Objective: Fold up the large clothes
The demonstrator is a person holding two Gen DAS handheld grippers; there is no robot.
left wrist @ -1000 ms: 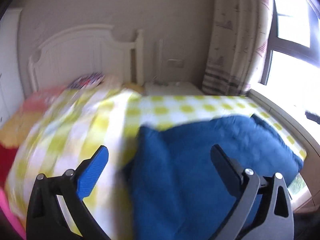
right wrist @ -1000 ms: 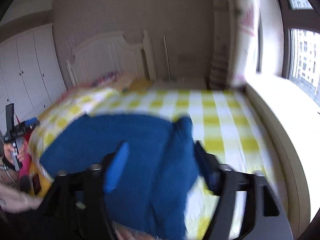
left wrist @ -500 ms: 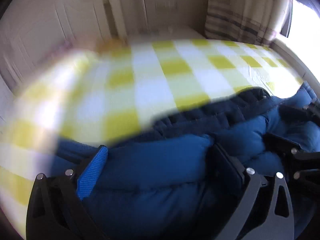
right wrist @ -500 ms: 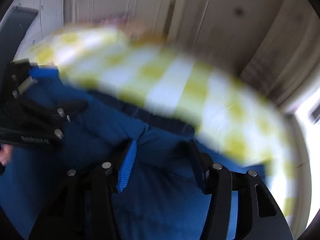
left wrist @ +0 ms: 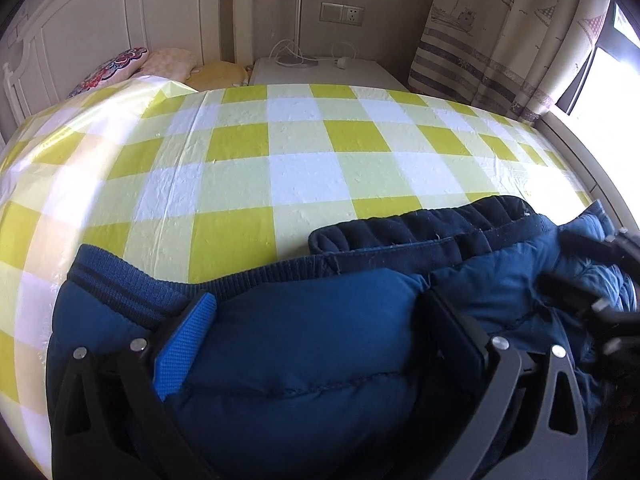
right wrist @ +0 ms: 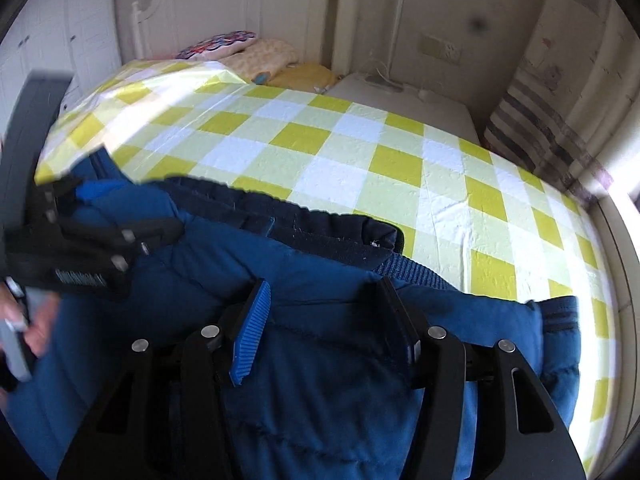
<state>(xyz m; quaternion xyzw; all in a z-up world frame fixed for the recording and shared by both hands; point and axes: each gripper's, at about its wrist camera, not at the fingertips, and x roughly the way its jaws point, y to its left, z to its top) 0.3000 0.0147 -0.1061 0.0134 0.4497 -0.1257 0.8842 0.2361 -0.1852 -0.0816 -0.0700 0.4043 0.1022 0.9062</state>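
Now the blur seen earlier is gone; the blue padded jacket is spread at the bed's 6 o'clock edge, straddled by the left hand-held gripper and right hand-held gripper, both held wide apart, unclamped.

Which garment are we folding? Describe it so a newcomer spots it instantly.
Find the bed's yellow-and-white checked cover. At its near edge lies the blue padded jacket, beneath both open hand-held grippers. It is the only quilted blue item, with ribbed knit trim.
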